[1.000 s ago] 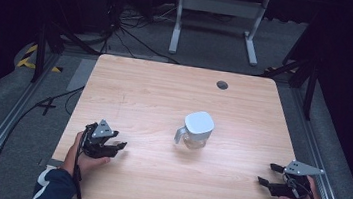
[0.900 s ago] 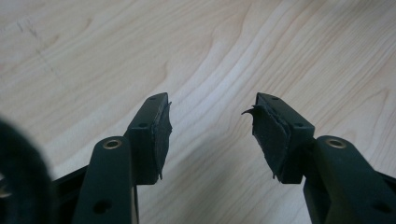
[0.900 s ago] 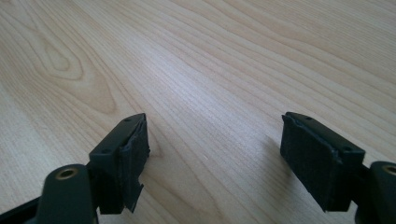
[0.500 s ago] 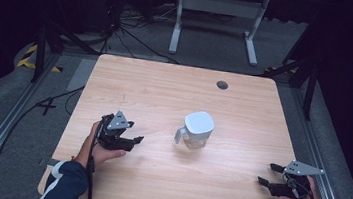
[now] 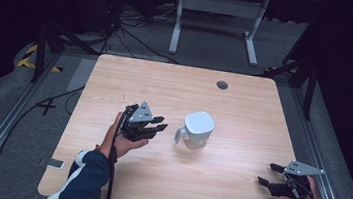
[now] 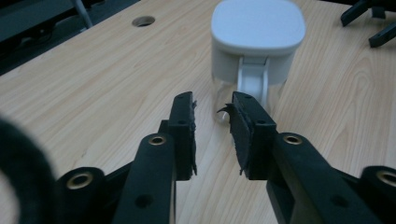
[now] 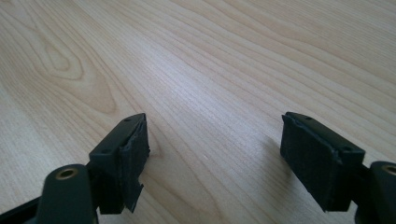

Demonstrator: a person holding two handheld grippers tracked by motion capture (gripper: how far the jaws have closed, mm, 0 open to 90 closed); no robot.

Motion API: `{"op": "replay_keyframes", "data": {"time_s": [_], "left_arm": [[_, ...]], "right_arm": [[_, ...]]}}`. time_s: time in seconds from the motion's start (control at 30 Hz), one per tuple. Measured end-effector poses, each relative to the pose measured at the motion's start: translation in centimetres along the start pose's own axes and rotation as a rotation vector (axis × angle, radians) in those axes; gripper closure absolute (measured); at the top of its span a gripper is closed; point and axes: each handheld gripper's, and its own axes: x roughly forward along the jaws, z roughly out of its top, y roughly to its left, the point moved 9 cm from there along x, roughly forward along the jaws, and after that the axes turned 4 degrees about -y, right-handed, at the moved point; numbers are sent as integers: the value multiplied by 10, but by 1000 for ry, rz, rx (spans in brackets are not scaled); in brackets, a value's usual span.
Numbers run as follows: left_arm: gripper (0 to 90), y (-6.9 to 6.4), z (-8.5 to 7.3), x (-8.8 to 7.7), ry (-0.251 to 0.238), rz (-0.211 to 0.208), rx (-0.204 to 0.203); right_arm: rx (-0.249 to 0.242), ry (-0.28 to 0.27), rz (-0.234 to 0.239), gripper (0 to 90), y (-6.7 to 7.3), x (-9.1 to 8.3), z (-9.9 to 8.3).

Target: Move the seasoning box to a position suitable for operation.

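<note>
A small clear jug (image 5: 197,129) with a white square lid and a white handle stands upright near the middle of the wooden table (image 5: 165,88). My left gripper (image 5: 163,123) hovers just left of it, pointing at the handle. In the left gripper view the jug (image 6: 254,42) is straight ahead, a short way beyond the left gripper (image 6: 212,105). Its jaws have just been closing and now stand a narrow gap apart with nothing between them. My right gripper (image 5: 266,173) rests at the table's front right corner. The right gripper (image 7: 215,140) is wide open over bare wood.
A round cable hole (image 5: 222,85) sits near the table's far edge. Behind the table a white metal stand (image 5: 215,6) and loose cables lie on the dark floor. A small flat object (image 5: 51,163) lies on the floor by the front left corner.
My left hand has moved right and risen, from the front left of the table to just beside the jug's handle, and its jaws have narrowed. The right hand has stayed put.
</note>
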Motion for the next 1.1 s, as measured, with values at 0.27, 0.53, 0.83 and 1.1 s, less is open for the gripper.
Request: {"op": "replay_keyframes", "data": {"time_s": [0.27,0.53,0.83,1.1], "left_arm": [[842,-19,31,18,-71,-62,48],[874,-26,36,33,-60,-90,54],[876,-26,32,45,-38,-96,33],[883,-23,30,52,-25,-82,32]], "right_arm": [[0,0,0,236,0,0,0],[-1,0,0,235,0,0,0],[0,0,-1,235,0,0,0],[0,0,-1,235,0,0,0]]}}
